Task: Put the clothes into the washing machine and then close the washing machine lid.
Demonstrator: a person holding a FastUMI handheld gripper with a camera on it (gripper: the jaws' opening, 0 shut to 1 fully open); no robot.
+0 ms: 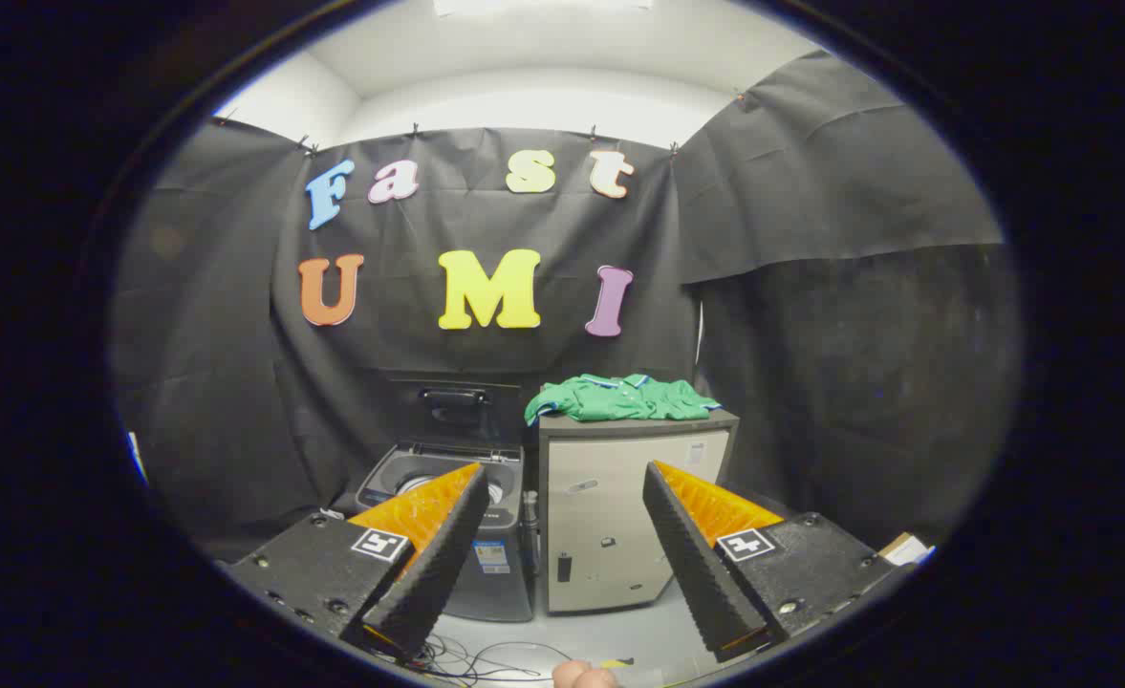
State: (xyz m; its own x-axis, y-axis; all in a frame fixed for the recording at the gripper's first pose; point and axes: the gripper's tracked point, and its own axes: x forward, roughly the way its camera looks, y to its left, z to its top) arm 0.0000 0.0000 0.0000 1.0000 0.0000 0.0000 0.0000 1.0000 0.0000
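Green clothes [622, 397] lie on a label-stickered cabinet [610, 516]; jaws spread wide, empty.

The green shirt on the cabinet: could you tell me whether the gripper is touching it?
Apart. The gripper view shows the open gripper well short of the green shirt, which lies on the cabinet far beyond the fingertips.
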